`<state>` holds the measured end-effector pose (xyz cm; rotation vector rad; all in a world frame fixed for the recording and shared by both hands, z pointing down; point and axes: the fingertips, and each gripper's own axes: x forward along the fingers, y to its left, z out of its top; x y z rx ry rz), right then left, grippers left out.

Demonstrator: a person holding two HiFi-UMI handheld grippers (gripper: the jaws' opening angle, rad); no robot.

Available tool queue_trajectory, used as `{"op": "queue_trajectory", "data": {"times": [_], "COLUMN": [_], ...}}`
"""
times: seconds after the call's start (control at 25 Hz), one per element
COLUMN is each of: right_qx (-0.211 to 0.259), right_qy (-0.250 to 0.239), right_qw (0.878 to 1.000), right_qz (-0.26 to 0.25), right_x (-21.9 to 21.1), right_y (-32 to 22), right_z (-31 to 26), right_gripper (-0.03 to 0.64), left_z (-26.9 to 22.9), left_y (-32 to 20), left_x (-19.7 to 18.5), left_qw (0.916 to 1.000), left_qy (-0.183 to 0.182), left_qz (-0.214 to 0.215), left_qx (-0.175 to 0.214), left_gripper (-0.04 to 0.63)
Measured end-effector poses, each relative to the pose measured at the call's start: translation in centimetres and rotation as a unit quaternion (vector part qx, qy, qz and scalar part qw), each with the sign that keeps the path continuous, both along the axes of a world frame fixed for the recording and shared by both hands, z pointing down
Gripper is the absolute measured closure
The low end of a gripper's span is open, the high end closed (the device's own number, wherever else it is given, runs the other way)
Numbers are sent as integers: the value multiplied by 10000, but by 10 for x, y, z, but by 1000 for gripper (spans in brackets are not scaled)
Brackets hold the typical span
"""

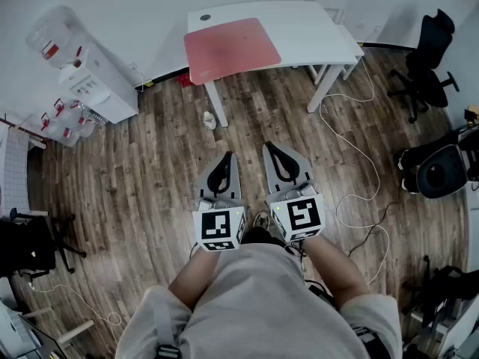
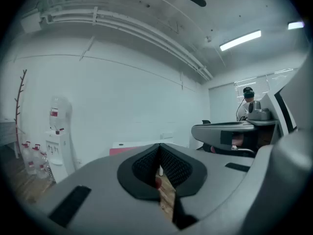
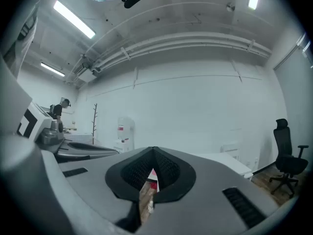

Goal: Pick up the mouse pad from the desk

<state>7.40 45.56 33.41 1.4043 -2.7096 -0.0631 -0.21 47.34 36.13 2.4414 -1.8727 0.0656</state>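
A pink mouse pad (image 1: 230, 47) lies on the left half of a white desk (image 1: 314, 32) at the far side of the room. I hold both grippers level in front of my body, well short of the desk. My left gripper (image 1: 226, 155) is shut with nothing between its jaws, and so is my right gripper (image 1: 267, 148). In the left gripper view a strip of the pink pad (image 2: 120, 151) shows over the shut left gripper (image 2: 159, 147). In the right gripper view the shut right gripper (image 3: 153, 150) blocks most of the desk (image 3: 230, 161).
Wooden floor (image 1: 150, 178) lies between me and the desk. A water dispenser (image 1: 101, 81) with spare bottles stands at the left wall. Black office chairs (image 1: 426, 58) stand at the right, and a white cable (image 1: 359, 163) snakes over the floor. A small bottle (image 1: 210, 118) stands by the desk leg.
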Motion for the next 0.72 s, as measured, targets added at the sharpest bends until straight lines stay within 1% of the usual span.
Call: {"op": "queue_trajectory", "data": {"times": [0.12,0.24,0.36,0.48,0.6,0.72], "right_qx": [-35,-125,-286,-320,-331,-313], "right_qy": [-9,91,262,415,596,820], "right_qw": [10000,9998,9992,9984,9975,9958], "right_qz": [-45,-89,-132,-195,-209,-249], "right_x": [17,26,33,34,36,35], "right_y": [0,2,0,-6,-14,-23], "right_z": [10,25,42,47,52,56], "right_gripper": [578,578,577,577,577,577], "left_z": [10,25,35,39,45,54], "left_y": [-2,-1,0,-6,-13,-24], "left_x": [23,36,36,29,24,27], "left_qw": [9999,9991,9974,9964,9964,9963], "left_qy": [-59,-249,-488,-612,-591,-541], "left_qz": [88,194,185,96,59,127], "left_qx": [-118,-298,-494,-577,-610,-660], "left_gripper": [584,584,584,584,583,583]}}
